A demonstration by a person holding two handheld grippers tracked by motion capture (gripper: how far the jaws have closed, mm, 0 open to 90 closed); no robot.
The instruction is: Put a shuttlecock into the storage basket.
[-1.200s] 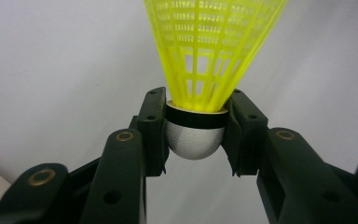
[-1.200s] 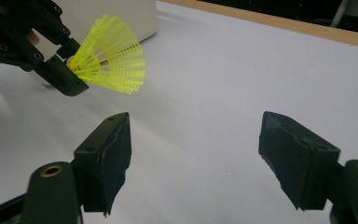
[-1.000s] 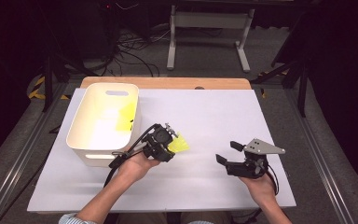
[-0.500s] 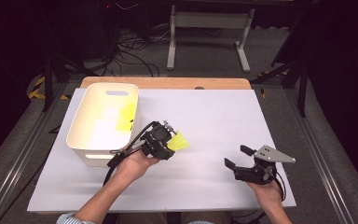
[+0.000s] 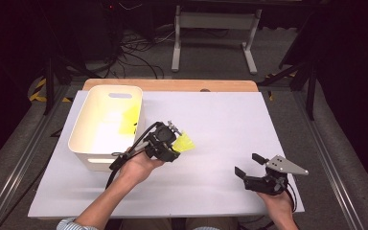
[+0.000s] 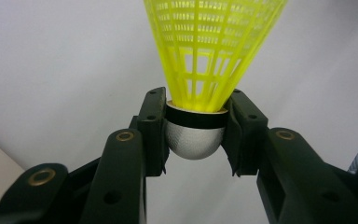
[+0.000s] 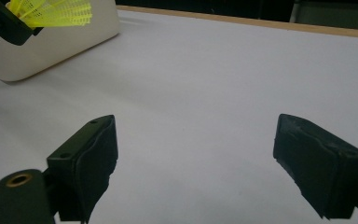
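Here the left gripper (image 5: 173,142) fingers clamp the shuttlecock (image 6: 200,88) beside the tub (image 5: 106,128); right gripper (image 5: 249,165) fingers just spread.

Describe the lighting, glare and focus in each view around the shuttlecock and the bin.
High view: table brightly lit, surroundings nearly black; white bin glares inside, and the yellow shuttlecock looks small and soft. Left gripper view: shuttlecock cork sharp, with a grey sheen. Right gripper view: fingers dark and blurred; bin corner dimmer.

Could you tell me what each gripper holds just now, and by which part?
The left gripper clamps the yellow plastic mesh shuttlecock by its rounded silver base. The right gripper holds nothing; its jaws have just been opening.
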